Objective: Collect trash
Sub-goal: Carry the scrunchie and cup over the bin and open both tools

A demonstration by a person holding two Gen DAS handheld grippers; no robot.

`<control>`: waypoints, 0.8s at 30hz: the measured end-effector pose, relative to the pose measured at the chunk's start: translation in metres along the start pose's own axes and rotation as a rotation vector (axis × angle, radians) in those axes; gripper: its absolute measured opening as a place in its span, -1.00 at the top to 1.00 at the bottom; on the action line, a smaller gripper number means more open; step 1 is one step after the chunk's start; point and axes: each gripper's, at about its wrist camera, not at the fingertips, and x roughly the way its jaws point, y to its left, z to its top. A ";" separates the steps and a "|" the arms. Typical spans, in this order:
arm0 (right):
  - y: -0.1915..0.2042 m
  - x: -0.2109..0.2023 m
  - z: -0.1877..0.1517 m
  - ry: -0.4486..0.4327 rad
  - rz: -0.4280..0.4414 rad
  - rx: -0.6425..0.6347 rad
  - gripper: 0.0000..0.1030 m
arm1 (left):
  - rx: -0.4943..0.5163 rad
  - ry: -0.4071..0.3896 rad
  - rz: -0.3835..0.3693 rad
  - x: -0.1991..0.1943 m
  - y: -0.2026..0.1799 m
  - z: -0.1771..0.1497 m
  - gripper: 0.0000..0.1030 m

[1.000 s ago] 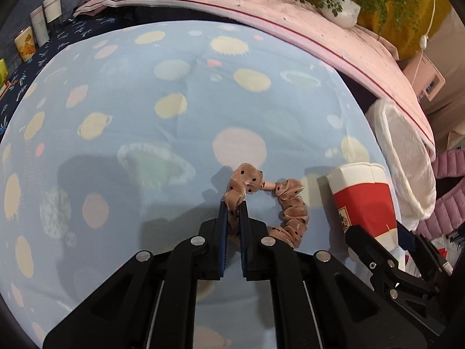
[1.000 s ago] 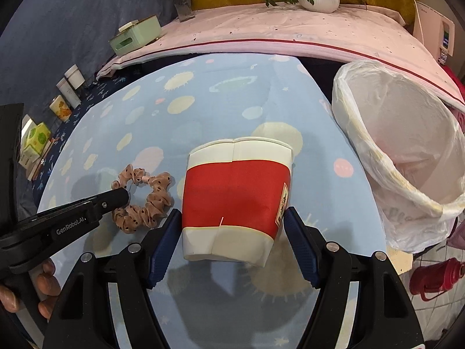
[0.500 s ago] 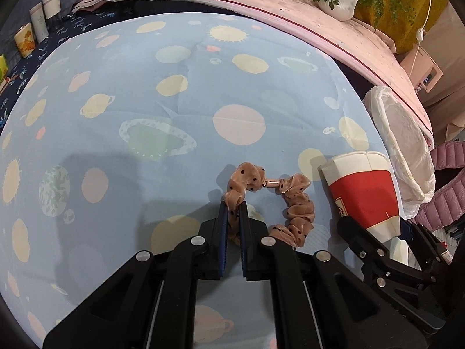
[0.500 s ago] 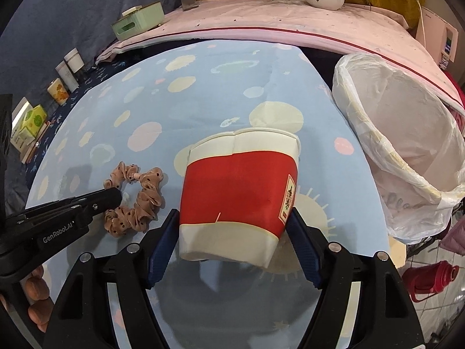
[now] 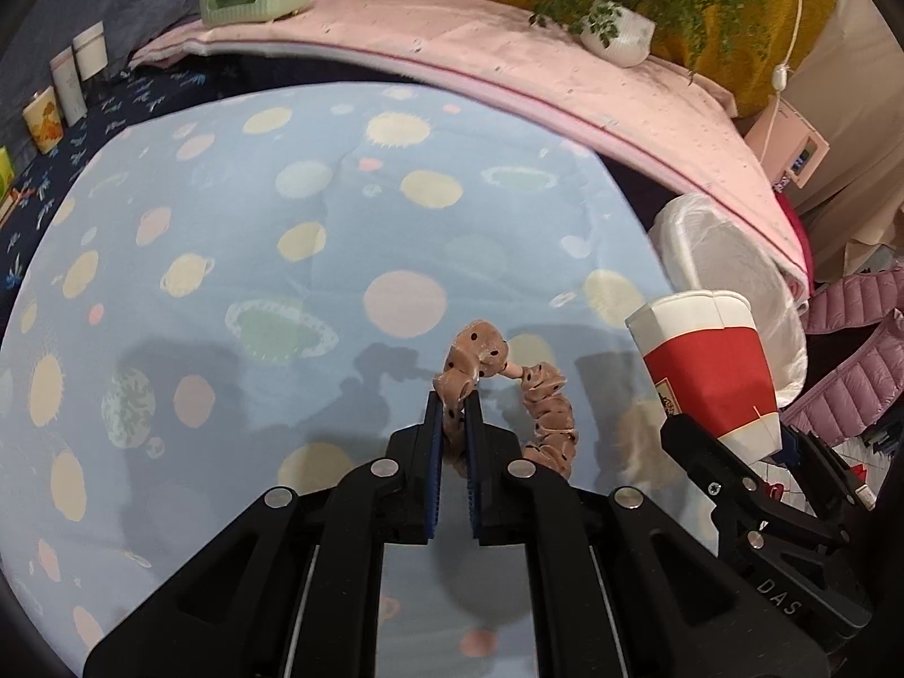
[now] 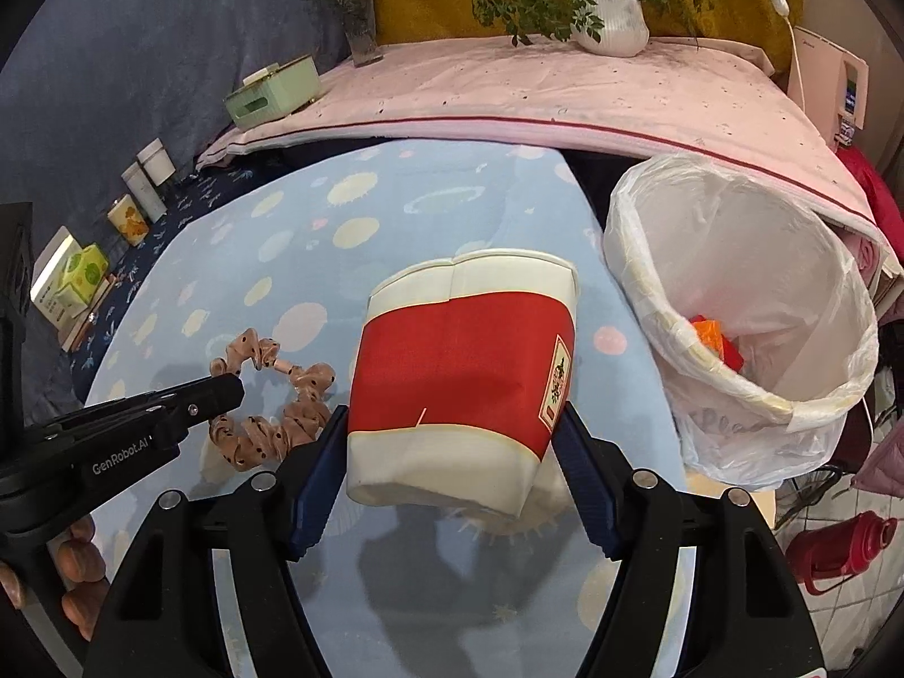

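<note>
Two hand-held grippers over planet-print cloth (image 5: 316,237) — left (image 5: 453,395) pinching scrunchie (image 5: 542,412), right (image 6: 452,424) clamping cup (image 6: 460,373), lined bin (image 6: 734,282) beside.

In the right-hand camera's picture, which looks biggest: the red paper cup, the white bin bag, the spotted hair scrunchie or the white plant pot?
1. White bin bag, though the red paper cup comes close, being nearest the camera.
2. Red paper cup.
3. Spotted scrunchie.
4. White plant pot, farthest away, so likely shrunk by distance.
</note>
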 end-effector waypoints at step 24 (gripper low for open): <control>-0.119 -0.079 0.029 -0.142 -0.191 0.151 -0.32 | 0.214 -0.059 -0.166 -0.013 -0.158 0.056 0.86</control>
